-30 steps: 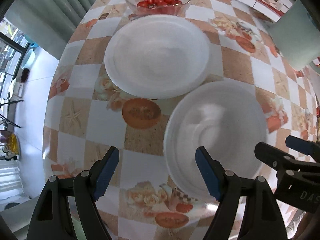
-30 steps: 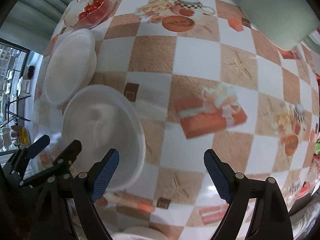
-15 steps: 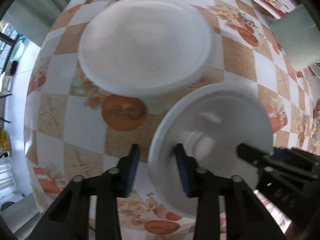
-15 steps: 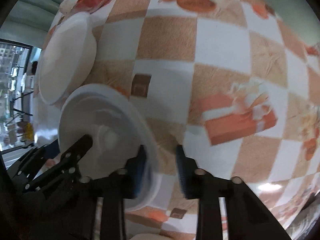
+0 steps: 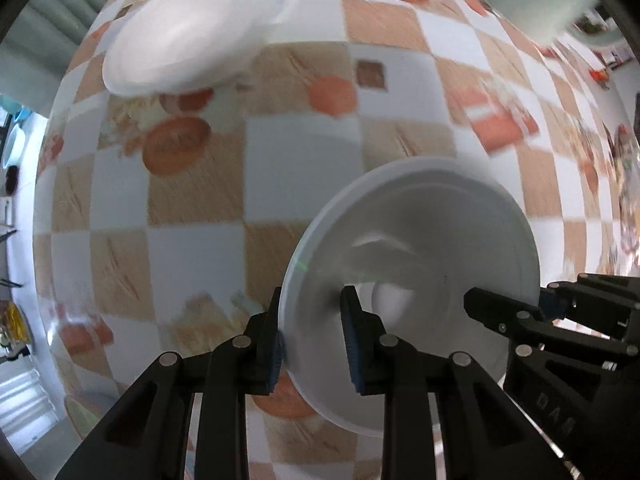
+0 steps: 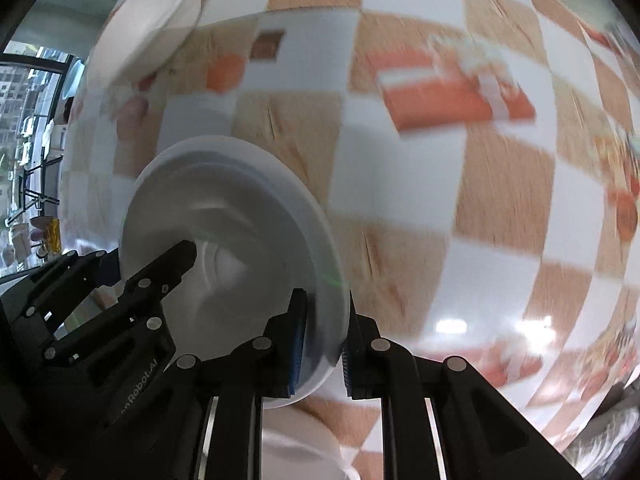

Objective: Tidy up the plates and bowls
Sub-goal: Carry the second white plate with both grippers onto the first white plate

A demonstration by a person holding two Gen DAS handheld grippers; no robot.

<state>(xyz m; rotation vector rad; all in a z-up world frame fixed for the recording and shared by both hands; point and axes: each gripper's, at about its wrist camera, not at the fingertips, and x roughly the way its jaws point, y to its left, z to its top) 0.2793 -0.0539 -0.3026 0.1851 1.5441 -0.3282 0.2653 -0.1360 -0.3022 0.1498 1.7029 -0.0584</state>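
Left wrist view: left gripper [image 5: 312, 336] pinches the near-left rim of the white bowl [image 5: 416, 248], one pad inside, one outside. The white plate [image 5: 192, 36] lies well apart, up-left on the checked tablecloth [image 5: 288, 184]. Right wrist view: right gripper [image 6: 324, 340] clamps the opposite rim.

The bowl [image 5: 440, 240] is white and deep with a broad flat rim, its inside empty and shaded grey. It sits upright, mouth up, over the checkered table [image 5: 280, 160], with its rim pinched on two opposite edges. The plate [image 5: 192, 32] is white, round and shallow, also empty. It lies farther off on the table, well apart from the bowl, blurred in both views.
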